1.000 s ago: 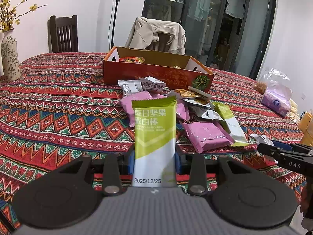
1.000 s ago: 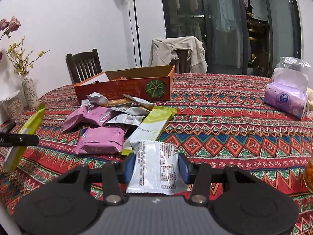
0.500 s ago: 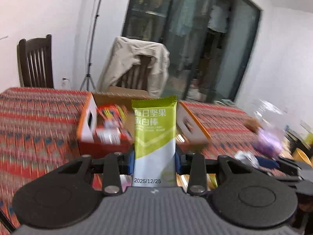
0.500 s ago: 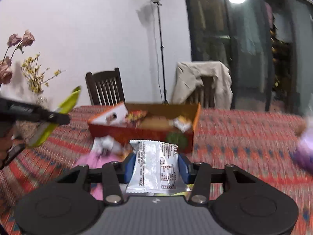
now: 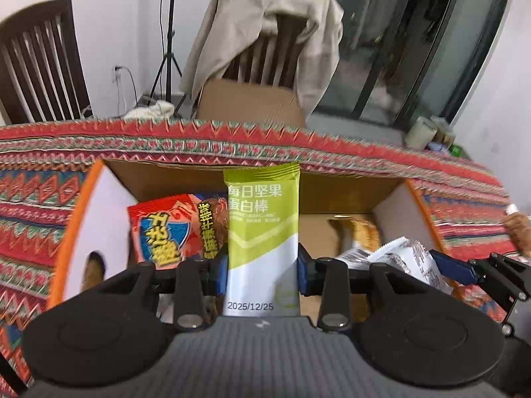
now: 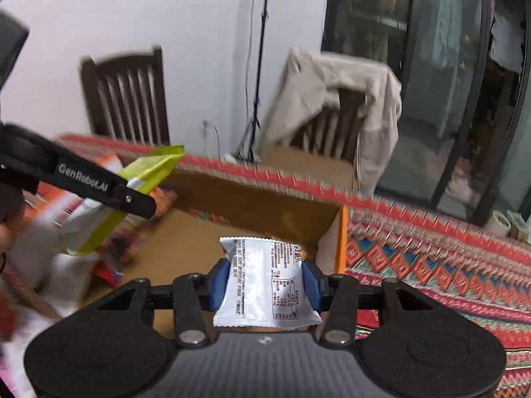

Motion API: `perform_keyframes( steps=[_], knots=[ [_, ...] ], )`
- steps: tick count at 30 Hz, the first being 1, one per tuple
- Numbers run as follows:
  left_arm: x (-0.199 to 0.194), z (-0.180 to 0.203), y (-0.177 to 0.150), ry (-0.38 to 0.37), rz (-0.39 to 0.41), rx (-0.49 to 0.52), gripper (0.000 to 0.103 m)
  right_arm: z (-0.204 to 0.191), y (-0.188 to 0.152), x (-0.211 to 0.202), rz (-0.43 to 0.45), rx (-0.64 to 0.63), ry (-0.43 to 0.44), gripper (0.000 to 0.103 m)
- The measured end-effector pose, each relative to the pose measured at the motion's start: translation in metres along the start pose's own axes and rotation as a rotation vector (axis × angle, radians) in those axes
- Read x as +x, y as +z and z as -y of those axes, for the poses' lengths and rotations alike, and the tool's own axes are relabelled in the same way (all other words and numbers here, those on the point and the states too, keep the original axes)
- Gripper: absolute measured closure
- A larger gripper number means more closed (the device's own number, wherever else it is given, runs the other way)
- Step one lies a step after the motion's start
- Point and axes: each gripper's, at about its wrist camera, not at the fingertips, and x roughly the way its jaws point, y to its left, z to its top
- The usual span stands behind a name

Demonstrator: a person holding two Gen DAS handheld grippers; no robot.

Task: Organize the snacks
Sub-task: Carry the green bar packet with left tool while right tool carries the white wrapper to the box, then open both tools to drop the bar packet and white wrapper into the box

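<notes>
My left gripper (image 5: 262, 270) is shut on a green and white snack bar (image 5: 262, 232) and holds it over the open orange cardboard box (image 5: 79, 205). A red snack bag (image 5: 166, 232) and some silver packets lie inside the box. My right gripper (image 6: 265, 280) is shut on a silver snack packet (image 6: 265, 285) over the right part of the same box (image 6: 340, 242). The right gripper and its packet show at the right of the left wrist view (image 5: 408, 262). The left gripper with the green bar shows at the left of the right wrist view (image 6: 139, 179).
The box sits on a table with a red patterned cloth (image 5: 365, 156). Behind the table stand a chair draped with a beige jacket (image 5: 272, 33), a dark wooden chair (image 5: 36, 56) and a light stand (image 6: 259, 66). Glass doors are at the back right.
Both grippers have risen from the snack pile and moved forward over the box, each still holding its snack. The box now fills the lower view.
</notes>
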Motion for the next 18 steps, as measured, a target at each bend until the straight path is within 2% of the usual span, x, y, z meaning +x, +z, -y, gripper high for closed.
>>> perform_keyframes(
  steps=[3,5,6,9,13,18],
  knots=[
    [0.022,-0.002,0.001,0.035,-0.027,0.016,0.059,-0.004,-0.003,0.028,-0.061,-0.031,-0.039,0.055],
    [0.027,-0.004,-0.002,0.040,-0.019,0.029,0.045,-0.009,-0.006,0.036,-0.067,-0.070,-0.057,0.054],
    [0.027,-0.007,-0.002,0.031,-0.017,0.021,0.043,-0.012,-0.006,0.037,-0.067,-0.084,-0.069,0.052],
    [0.024,-0.013,-0.001,0.005,-0.017,-0.001,0.038,-0.014,-0.007,0.033,-0.032,-0.086,-0.075,0.032],
    [0.004,-0.019,0.002,0.013,0.021,0.022,0.035,-0.008,-0.006,0.029,-0.015,-0.059,-0.042,0.029],
    [-0.042,-0.023,-0.005,0.024,0.084,0.064,0.030,-0.005,-0.003,0.004,0.045,-0.034,-0.027,0.028]
  ],
)
